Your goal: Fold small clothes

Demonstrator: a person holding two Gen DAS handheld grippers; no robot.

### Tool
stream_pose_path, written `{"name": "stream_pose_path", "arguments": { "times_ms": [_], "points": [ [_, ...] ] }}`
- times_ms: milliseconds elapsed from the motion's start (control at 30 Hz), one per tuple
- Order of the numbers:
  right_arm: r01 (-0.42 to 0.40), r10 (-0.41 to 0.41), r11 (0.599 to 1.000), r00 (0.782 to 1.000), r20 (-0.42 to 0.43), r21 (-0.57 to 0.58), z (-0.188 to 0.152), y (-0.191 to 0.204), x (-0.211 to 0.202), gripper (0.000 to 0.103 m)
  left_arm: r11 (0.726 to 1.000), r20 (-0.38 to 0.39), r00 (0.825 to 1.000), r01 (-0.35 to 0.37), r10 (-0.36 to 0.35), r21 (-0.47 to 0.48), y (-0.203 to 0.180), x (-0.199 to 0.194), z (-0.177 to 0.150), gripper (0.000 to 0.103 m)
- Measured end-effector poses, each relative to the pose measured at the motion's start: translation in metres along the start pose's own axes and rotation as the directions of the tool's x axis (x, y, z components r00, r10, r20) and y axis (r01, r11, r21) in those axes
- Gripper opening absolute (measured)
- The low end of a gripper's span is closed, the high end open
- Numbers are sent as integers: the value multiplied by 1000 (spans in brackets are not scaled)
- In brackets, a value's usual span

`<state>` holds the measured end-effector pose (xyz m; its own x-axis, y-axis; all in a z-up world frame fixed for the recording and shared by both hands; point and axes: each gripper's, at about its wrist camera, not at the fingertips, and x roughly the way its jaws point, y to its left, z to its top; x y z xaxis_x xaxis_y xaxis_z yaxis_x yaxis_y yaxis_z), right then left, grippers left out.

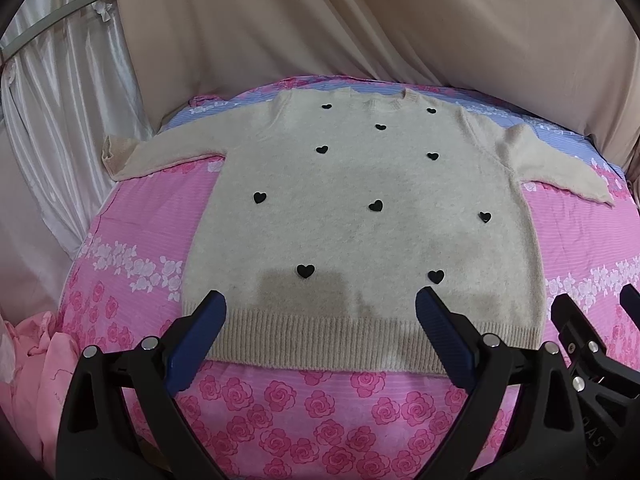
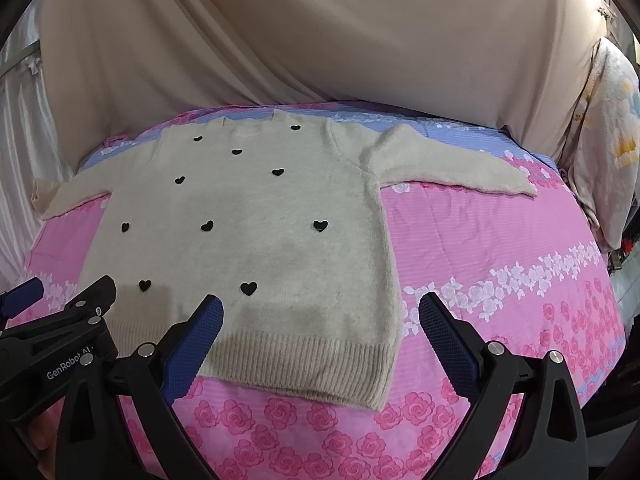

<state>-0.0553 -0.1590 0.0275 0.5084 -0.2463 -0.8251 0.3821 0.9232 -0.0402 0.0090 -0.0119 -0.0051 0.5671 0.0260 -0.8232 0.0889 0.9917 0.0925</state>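
Both grippers spread wide over the hem, the fold not yet begun.

My left gripper (image 1: pixel 320 312) and right gripper (image 2: pixel 320 314) hang empty, jaws apart, just above the ribbed hem (image 1: pixel 332 334) of the sweater (image 1: pixel 360 200), which lies flat, front up, sleeves out, on the bed (image 1: pixel 280 420). I judge the next move is to grasp a sleeve (image 2: pixel 448 168) or side edge and fold it inward.

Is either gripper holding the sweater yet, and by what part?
Nothing is held. The left gripper and right gripper hover with jaws open above the sweater's ribbed hem.
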Motion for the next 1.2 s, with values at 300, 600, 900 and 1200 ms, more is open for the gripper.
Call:
{"name": "stream_pose_path", "arguments": {
  "times_ms": [300,600,900,1200],
  "points": [
    [-2,2,1000,1000,1,0,-1,2,0,97,1000,-3,1000,-2,2,3,1,0,-4,93],
    [-3,3,1000,1000,0,-1,-2,2,0,97,1000,-6,1000,-5,5,14,-1,0,-4,93],
    [-3,3,1000,1000,0,-2,-2,3,0,97,1000,-7,1000,-6,6,14,-2,0,-4,93],
    [-2,2,1000,1000,-1,-2,-3,3,1,97,1000,-7,1000,-6,6,15,-2,0,-4,93]
  ]
}}
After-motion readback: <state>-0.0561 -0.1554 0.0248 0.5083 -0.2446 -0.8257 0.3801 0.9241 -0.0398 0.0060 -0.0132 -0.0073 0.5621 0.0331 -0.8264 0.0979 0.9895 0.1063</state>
